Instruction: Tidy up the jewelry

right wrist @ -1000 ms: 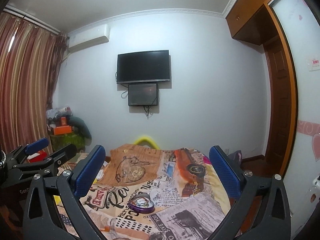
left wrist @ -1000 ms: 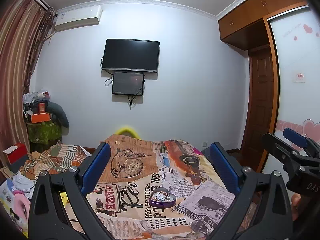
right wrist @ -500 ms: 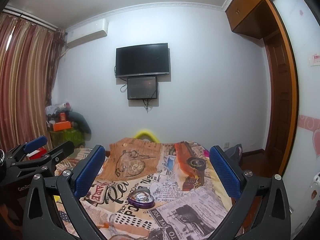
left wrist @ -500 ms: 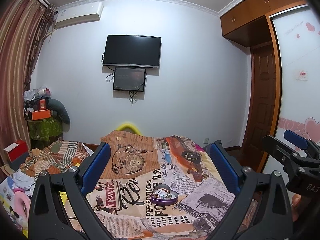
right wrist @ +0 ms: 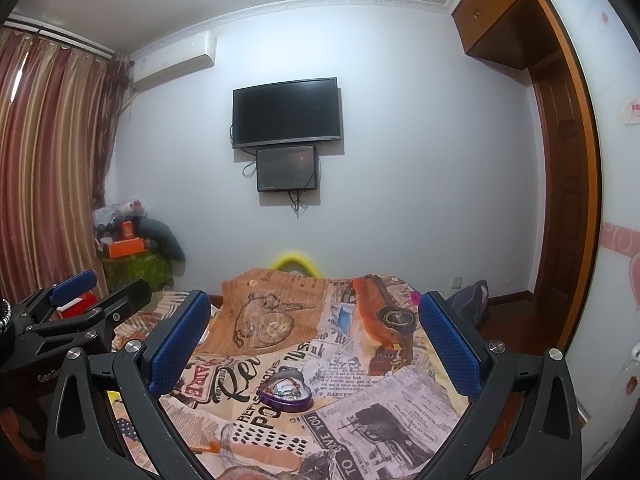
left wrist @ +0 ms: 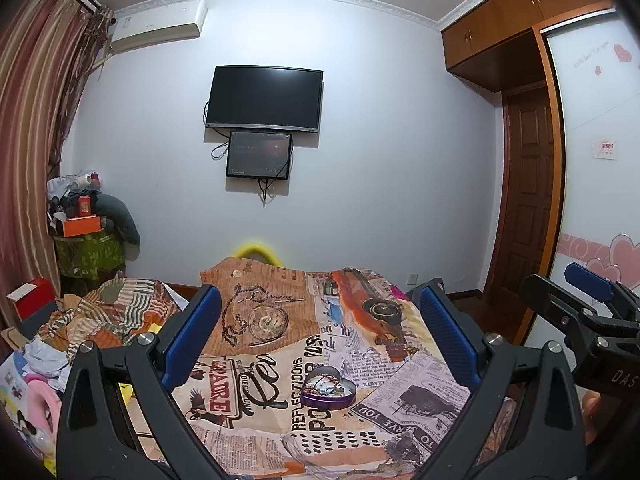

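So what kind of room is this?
Most likely a bedroom. A bed under a newspaper-print cover faces a wall-mounted TV, striped curtains hang at one side, and a wooden wardrobe stands beside the door.

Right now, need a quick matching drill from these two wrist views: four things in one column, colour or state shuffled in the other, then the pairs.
Column 1
1. heart-shaped tin
2. wall TV
3. left gripper
4. box on the corner pile

Column 2
A. orange
B. purple, lid off, jewelry inside
C. jaws wide apart, holding nothing
D. black, screen dark

Pairs: 1-B, 2-D, 3-C, 4-A
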Demonstrator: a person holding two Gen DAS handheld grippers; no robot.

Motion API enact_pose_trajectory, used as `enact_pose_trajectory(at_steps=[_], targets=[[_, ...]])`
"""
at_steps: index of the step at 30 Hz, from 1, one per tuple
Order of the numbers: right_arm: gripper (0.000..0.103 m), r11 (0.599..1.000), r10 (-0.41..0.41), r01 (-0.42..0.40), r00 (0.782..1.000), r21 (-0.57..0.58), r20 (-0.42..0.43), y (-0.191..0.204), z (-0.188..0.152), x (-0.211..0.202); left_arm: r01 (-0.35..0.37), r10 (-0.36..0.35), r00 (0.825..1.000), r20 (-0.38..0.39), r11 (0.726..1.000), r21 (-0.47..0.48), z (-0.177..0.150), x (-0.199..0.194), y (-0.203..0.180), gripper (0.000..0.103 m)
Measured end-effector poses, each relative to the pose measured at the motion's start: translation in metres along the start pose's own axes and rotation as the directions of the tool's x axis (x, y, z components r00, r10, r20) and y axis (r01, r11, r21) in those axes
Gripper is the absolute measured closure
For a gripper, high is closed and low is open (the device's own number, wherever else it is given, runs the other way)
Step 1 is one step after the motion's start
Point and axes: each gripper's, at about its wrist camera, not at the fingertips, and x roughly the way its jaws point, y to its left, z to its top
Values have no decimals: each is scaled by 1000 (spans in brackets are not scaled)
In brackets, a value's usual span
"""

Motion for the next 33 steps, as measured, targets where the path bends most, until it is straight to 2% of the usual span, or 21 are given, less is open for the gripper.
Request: enact_pose_trajectory(at_steps=[33], targets=[[0,1000,-5,5,1000,11,-7,-2,1,3,49,-50,998,-24,999,-12,-1,5,0,3]])
